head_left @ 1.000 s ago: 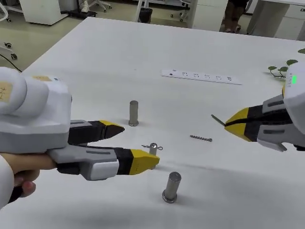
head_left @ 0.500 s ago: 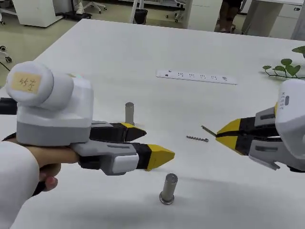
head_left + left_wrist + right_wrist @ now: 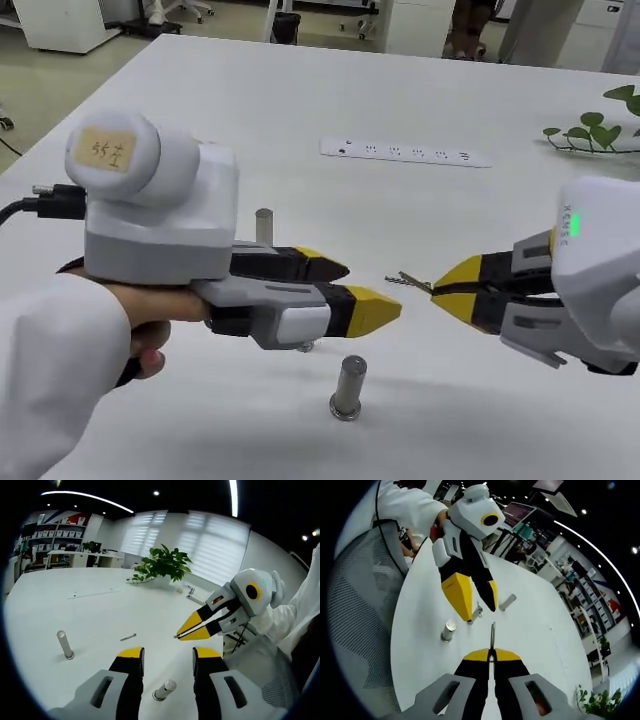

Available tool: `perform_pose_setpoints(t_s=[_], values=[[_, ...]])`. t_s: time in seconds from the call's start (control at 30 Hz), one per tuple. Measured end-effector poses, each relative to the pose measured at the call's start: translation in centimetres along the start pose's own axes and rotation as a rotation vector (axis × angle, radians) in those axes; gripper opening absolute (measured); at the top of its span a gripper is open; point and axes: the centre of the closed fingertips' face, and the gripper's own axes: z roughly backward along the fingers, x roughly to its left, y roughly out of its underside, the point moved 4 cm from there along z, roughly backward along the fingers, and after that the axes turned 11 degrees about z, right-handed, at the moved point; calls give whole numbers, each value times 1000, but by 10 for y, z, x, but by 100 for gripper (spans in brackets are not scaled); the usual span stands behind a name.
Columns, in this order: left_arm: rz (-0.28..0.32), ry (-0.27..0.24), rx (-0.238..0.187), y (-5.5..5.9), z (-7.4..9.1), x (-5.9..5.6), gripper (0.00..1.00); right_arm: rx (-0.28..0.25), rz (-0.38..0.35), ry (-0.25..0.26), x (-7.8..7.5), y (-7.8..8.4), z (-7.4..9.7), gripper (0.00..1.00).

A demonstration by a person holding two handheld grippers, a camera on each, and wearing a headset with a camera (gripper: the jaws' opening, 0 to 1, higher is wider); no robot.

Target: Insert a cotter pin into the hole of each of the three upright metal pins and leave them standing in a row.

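Metal pin (image 3: 305, 346) (mostly behind left gripper (image 3: 372, 287))

Open table (image 3: 200, 100) around nearest upright pin (image 3: 348, 388); power strip (image 3: 405, 152) well beyond.

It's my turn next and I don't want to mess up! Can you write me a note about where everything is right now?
Left gripper: open, empty, over the middle metal pin.
Right gripper: shut on a cotter pin, tips facing the left one.
Back metal pin and front metal pin: upright, no cotter pin showing.
Spare cotter pin lies on the table.
Done: cannot tell, middle pin mostly hidden.
Left: fit the bare ones, keep the row standing.
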Motion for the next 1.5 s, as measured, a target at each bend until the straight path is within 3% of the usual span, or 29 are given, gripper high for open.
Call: perform_pose_setpoints(t_s=[0.9, 1.5], values=[[43, 59, 19, -1, -15, -8, 17, -18, -1, -6, 3, -5, -2, 0], [68, 69, 38, -1, -22, -7, 13, -18, 20, -3, 1, -8, -5, 0]])
